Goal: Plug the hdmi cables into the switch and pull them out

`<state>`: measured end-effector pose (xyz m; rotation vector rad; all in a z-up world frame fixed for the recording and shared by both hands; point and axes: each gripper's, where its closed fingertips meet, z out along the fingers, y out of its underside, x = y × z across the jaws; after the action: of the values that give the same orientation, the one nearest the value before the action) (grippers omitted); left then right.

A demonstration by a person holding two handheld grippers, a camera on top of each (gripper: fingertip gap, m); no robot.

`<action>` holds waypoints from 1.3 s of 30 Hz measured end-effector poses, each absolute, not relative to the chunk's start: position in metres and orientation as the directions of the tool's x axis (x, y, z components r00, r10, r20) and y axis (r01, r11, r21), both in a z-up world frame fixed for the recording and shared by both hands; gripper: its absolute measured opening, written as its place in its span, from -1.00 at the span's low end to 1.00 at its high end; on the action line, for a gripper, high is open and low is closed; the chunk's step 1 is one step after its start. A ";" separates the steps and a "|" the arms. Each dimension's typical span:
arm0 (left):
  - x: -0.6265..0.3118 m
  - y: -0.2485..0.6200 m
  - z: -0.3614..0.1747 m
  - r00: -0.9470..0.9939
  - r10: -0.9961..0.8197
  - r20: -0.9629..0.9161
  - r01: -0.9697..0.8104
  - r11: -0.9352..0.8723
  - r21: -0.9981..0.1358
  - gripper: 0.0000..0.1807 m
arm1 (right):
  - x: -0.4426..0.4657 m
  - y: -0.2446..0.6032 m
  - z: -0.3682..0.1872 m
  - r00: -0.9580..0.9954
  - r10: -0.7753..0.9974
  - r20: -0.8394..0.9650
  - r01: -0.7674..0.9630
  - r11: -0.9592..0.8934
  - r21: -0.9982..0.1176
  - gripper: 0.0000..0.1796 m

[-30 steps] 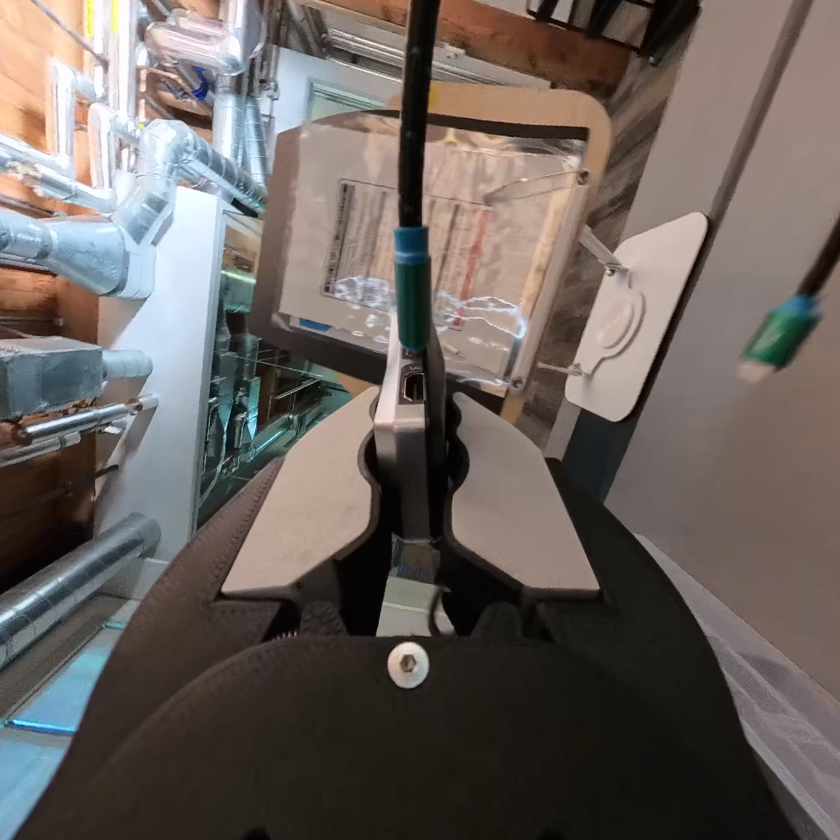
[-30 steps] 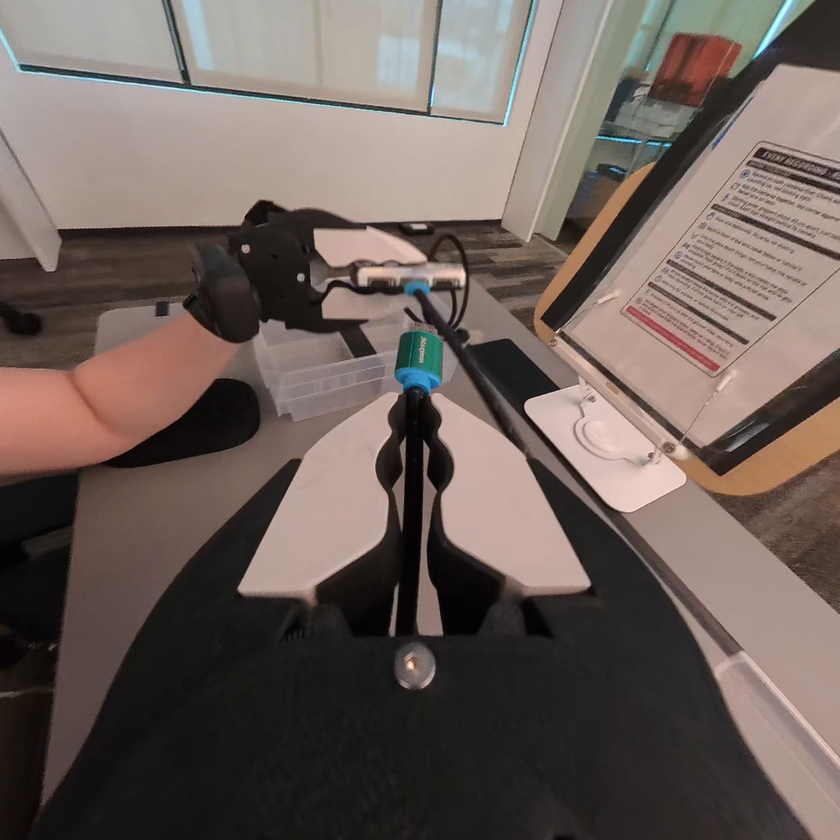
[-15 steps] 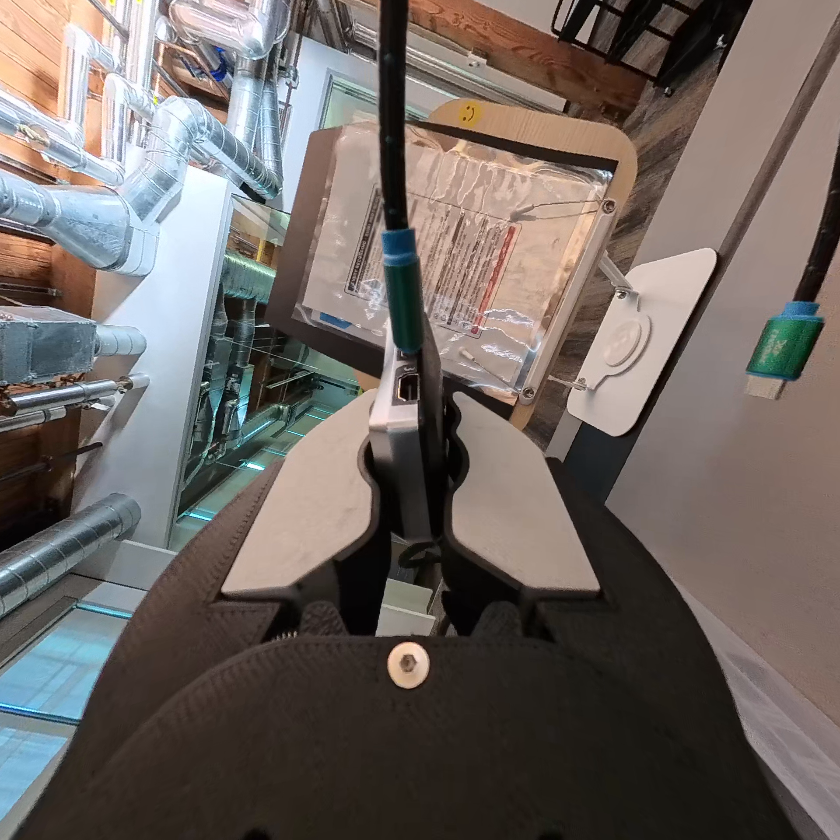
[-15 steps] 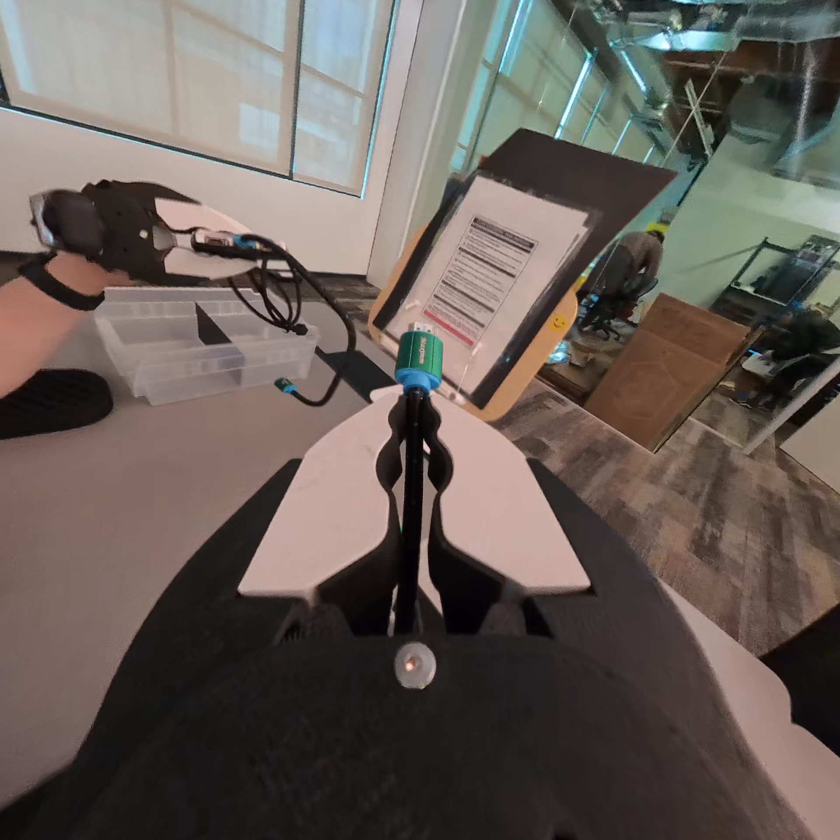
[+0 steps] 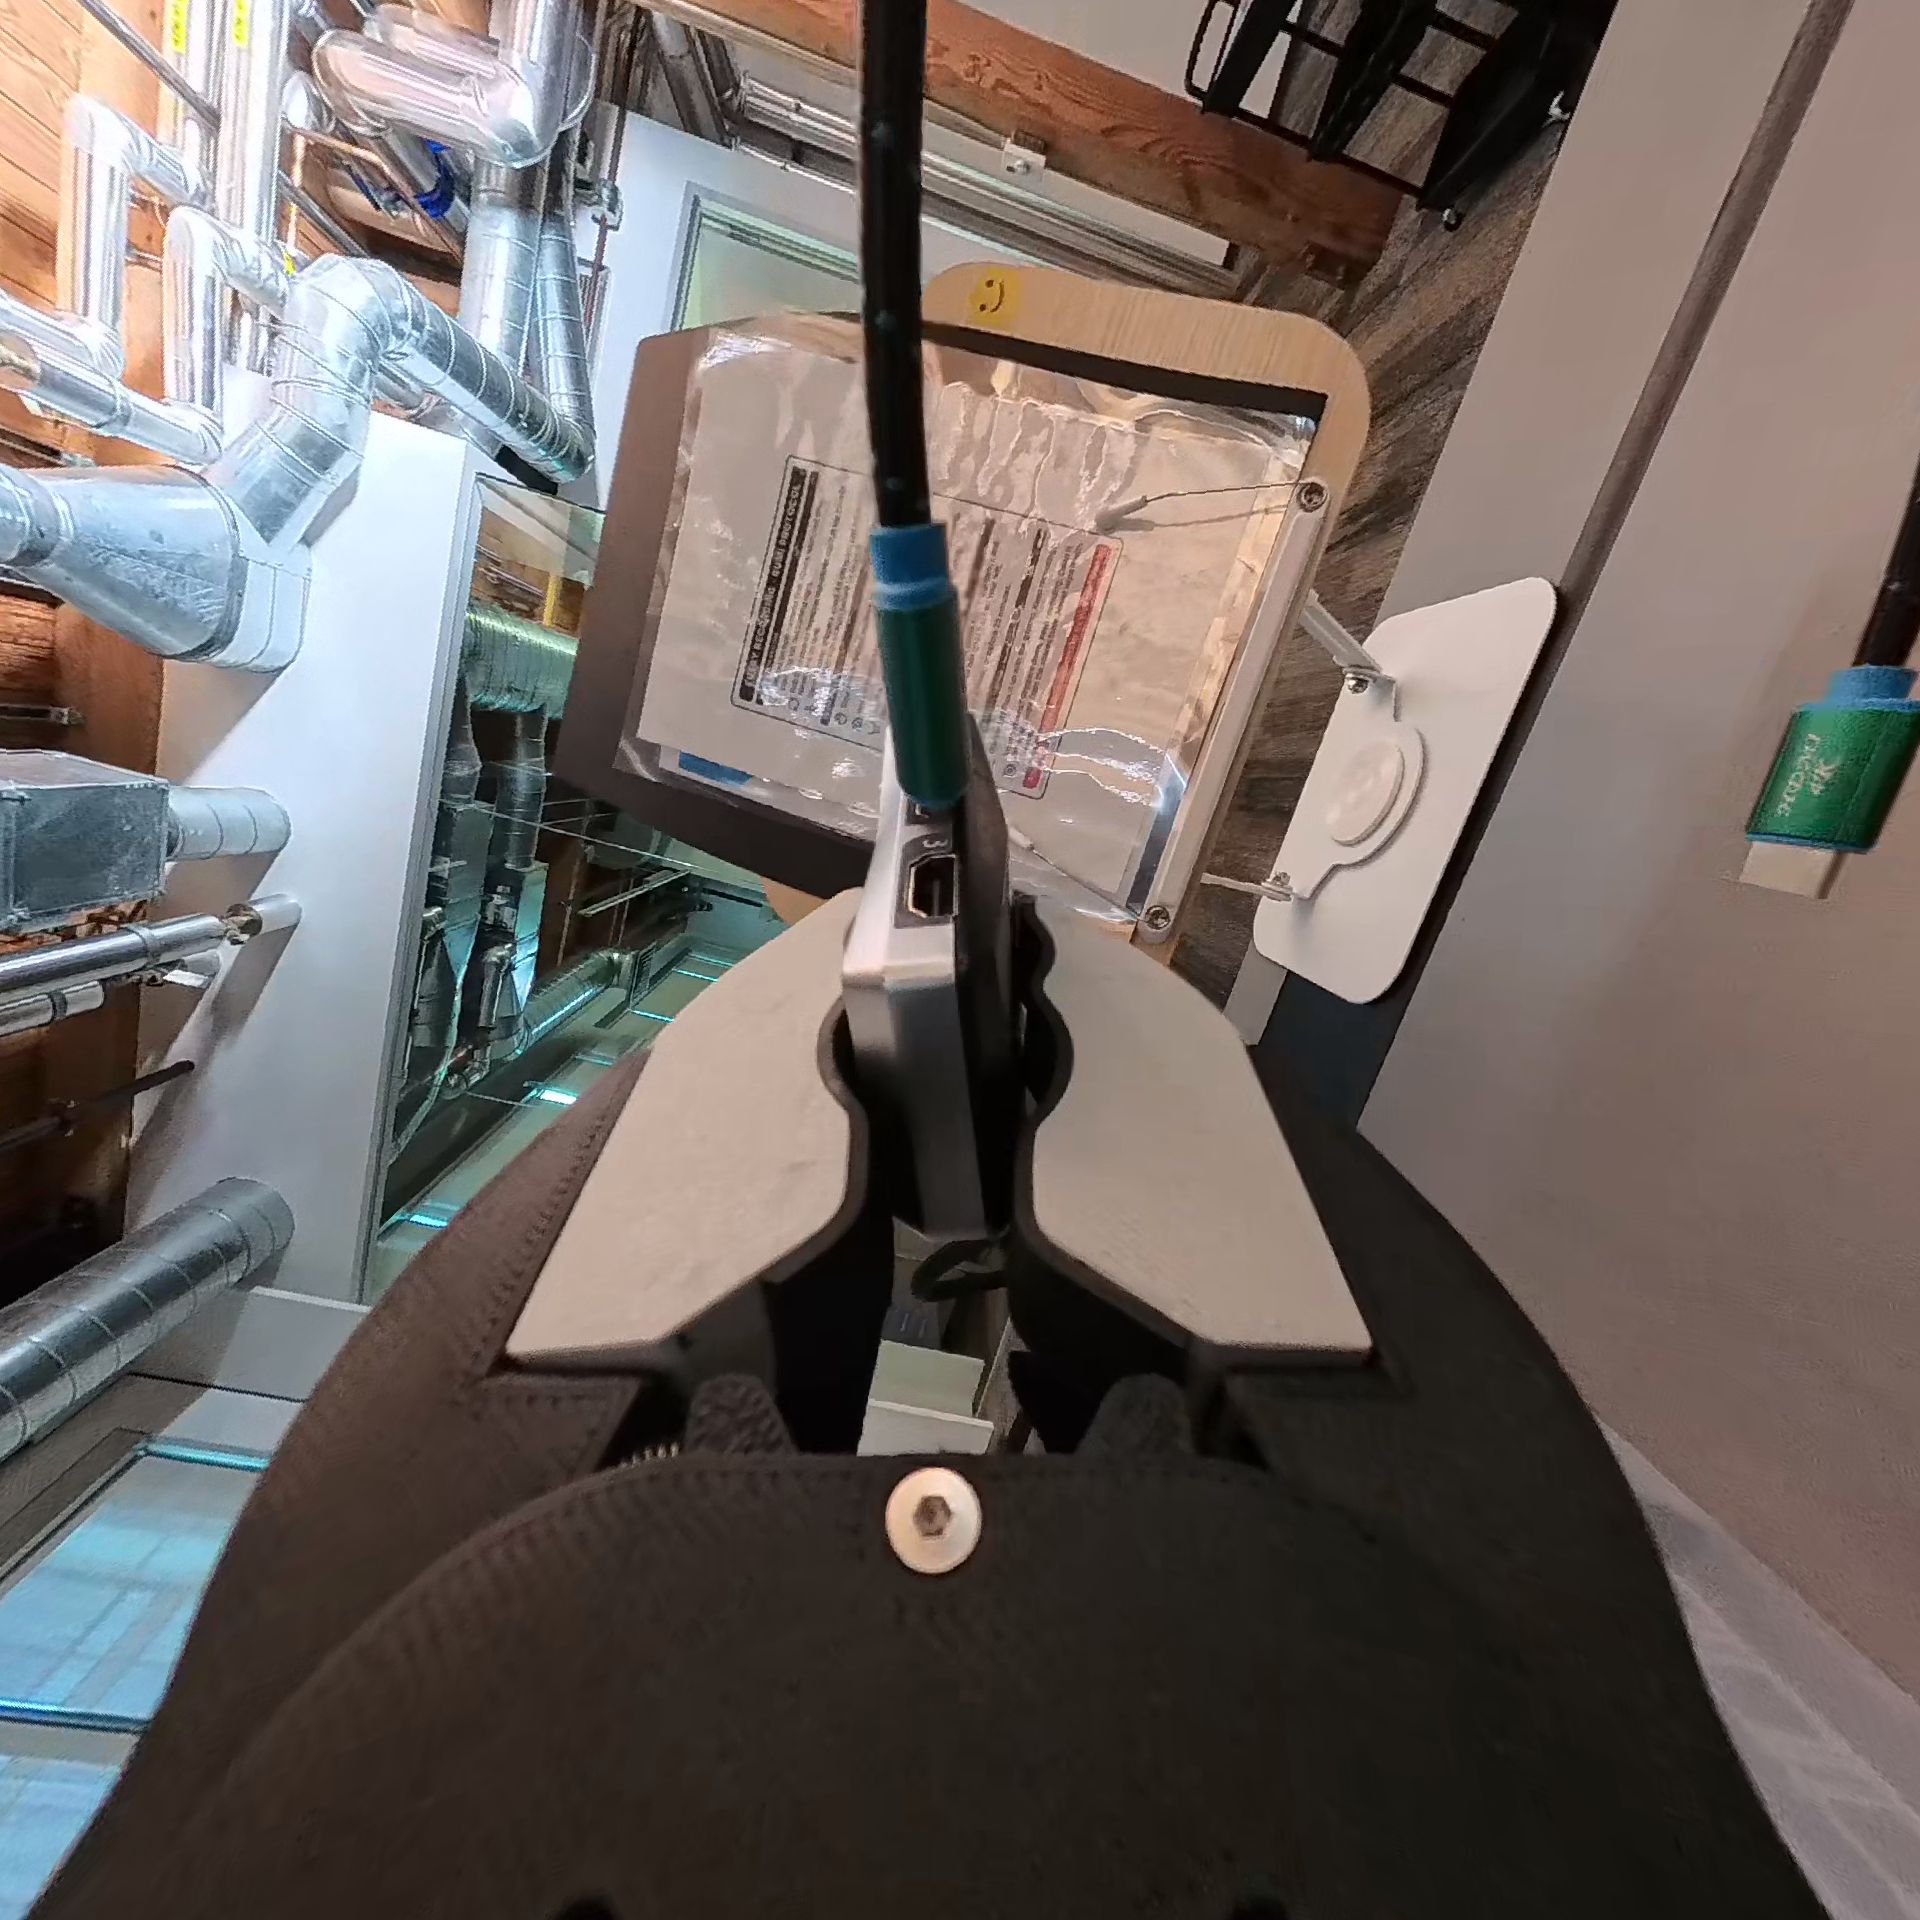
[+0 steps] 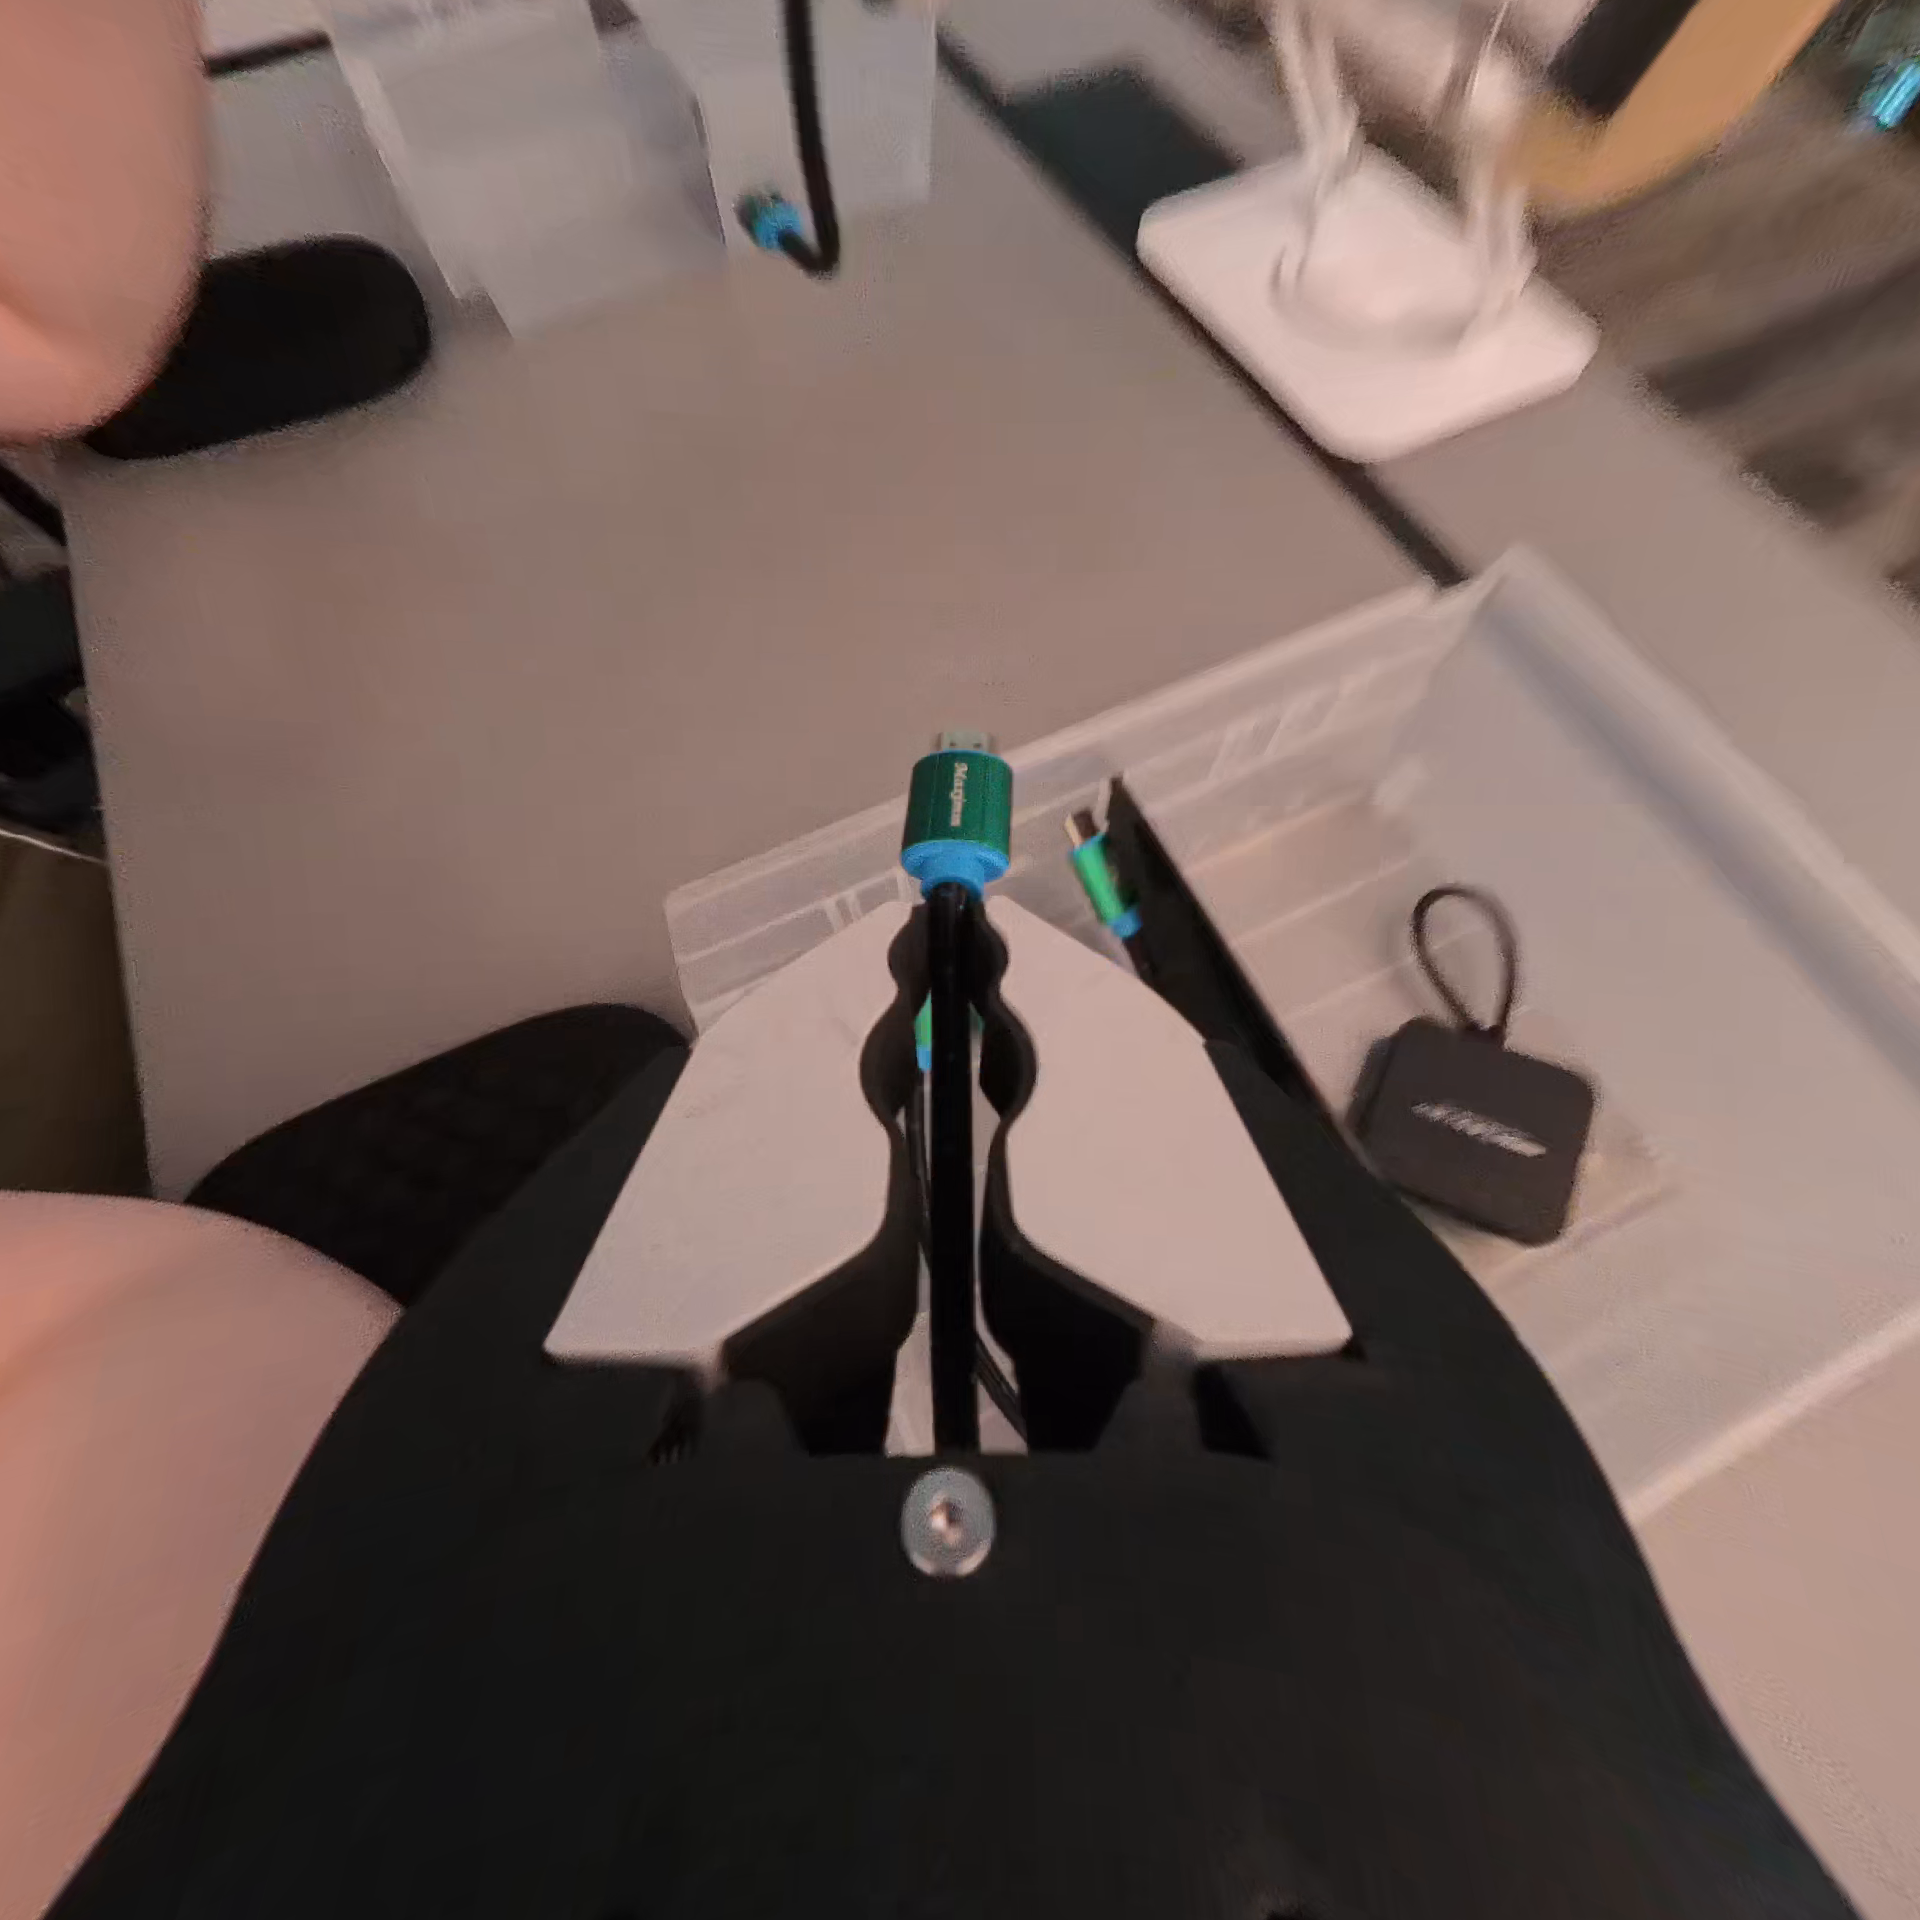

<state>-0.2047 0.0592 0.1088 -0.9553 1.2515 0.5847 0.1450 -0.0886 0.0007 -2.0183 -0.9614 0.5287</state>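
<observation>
The right wrist view is blurred. The left hand-held gripper (image 5: 940, 997) pinches the silver HDMI switch (image 5: 914, 997), one green plug (image 5: 920, 717) inserted. The right hand-held gripper (image 6: 951, 935) clamps a second cable (image 6: 951, 1195) over a clear tray (image 6: 1351, 727).

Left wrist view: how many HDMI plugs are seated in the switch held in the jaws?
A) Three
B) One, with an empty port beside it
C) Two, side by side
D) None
B: one green HDMI plug sits in the silver switch, the port beside it is empty, and a second green plug hangs free at right.
</observation>
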 end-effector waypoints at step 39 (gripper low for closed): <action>-0.161 0.044 0.098 0.269 -0.087 -0.959 -0.796 0.542 -0.272 -0.76 | -0.137 -0.002 0.091 0.608 0.777 0.162 0.199 0.048 -0.979 -0.49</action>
<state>-0.1615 0.0443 0.0977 -0.9032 1.2248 0.5775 -0.1372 -0.0018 0.0914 -1.4932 -0.8653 0.5373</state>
